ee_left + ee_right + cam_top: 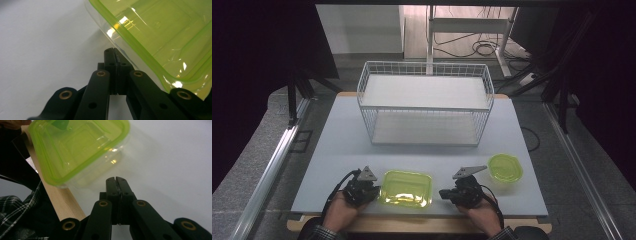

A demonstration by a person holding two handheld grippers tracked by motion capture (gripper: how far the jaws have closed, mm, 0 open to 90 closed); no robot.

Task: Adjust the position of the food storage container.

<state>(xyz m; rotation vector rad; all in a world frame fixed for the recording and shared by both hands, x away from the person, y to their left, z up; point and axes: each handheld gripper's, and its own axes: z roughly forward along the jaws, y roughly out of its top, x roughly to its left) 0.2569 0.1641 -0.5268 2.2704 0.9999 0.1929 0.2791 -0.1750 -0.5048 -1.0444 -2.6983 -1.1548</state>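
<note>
The table (337, 150) is being watched from above and from the person's side in the high view, facing forward and down, rather far away. The left gripper view is being taken low and very near, along its jaws, toward the box (160, 32). The right gripper view is being taken low, toward the same box (75, 147), which is being shared by all three views (407, 188).

Black two-jaw grippers (371, 189), brass-ringed screw holes, grey three-cornered top plates (368, 174), trailing black cables; plaid sleeves (15, 212).
</note>
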